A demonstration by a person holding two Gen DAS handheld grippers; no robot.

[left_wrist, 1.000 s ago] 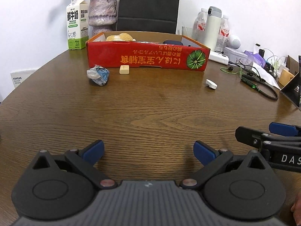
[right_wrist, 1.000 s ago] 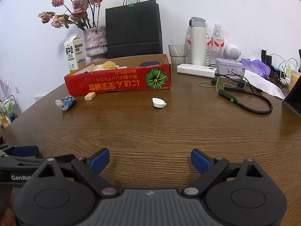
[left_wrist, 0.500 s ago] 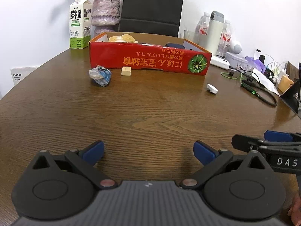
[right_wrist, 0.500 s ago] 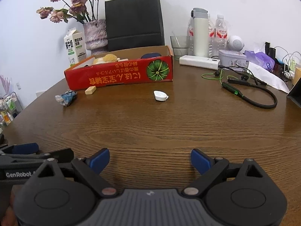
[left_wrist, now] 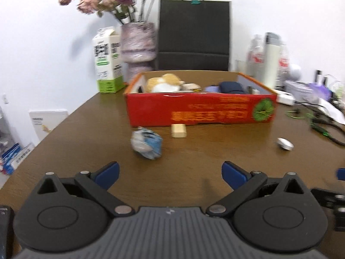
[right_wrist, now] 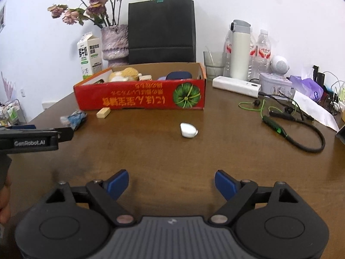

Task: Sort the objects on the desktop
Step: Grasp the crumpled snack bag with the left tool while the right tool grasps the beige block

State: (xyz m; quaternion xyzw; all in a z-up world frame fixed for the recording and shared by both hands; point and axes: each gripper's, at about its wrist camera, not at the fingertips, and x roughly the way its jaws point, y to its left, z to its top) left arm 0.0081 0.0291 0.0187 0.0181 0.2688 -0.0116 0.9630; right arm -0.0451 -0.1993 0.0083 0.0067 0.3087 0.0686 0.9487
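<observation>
A red cardboard box holding several items stands mid-table; it also shows in the right wrist view. In front of it lie a crumpled blue-white wrapper, a small beige block and a small white case. My left gripper is open and empty, just short of the wrapper. My right gripper is open and empty, short of the white case. The left gripper's side shows at the left of the right wrist view.
A milk carton, a vase of dried flowers and a black paper bag stand behind the box. A thermos, bottles, a white power bank, a tin and cables with a neckband headset fill the right side.
Both grippers have moved forward toward the box. The left one has come close to the wrapper, and the right one nearer the white case. Both stay open.
</observation>
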